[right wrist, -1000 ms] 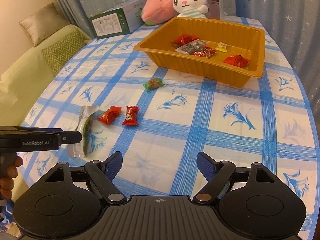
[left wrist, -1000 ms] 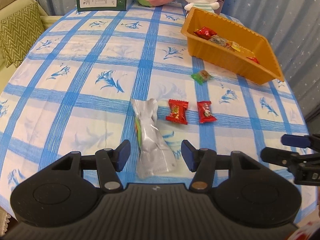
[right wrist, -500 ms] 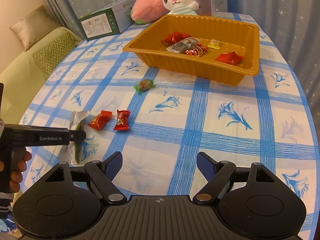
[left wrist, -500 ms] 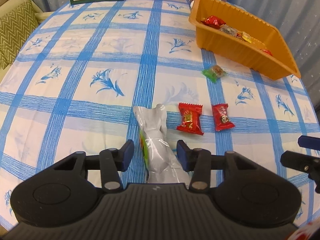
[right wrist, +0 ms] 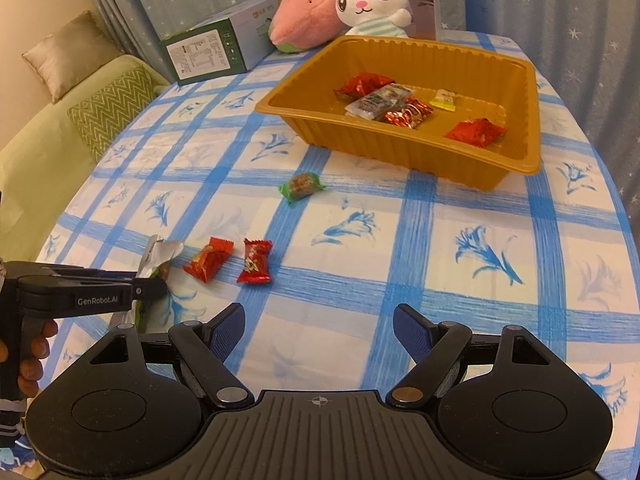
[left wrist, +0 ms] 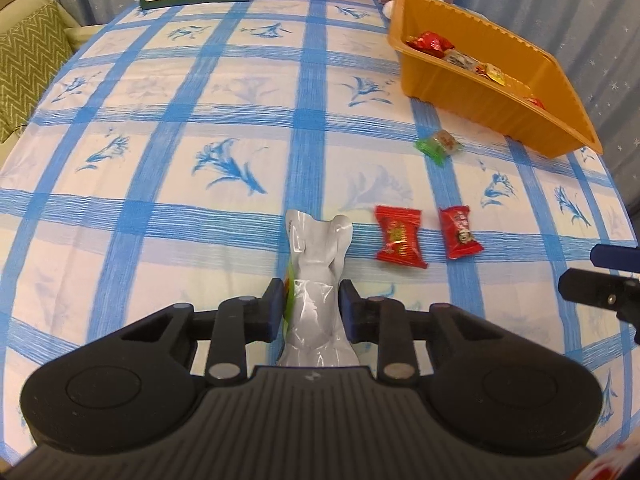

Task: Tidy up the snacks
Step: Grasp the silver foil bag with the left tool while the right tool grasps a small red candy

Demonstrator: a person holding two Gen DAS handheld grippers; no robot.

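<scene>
Left hand-held gripper (left wrist: 310, 304) clamps silver pouch (left wrist: 318, 276), crinkled, green-edged, lying on worktop (left wrist: 160, 160); right hand-held gripper (right wrist: 318, 326) spread wide, holding nothing.

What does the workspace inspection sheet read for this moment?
Surface: blue-checked tablecloth, round table.
Job's things: orange tray holding several wrapped snacks; silver pouch; two red candies and green candy loose on the cloth.
Clutter: green box, pink plush, bunny plush at the far edge.
Grippers: left tool closed on the pouch; right tool open, empty.
Cables: nothing seen.
Surroundings: starred curtain, sofa with cushions.
</scene>
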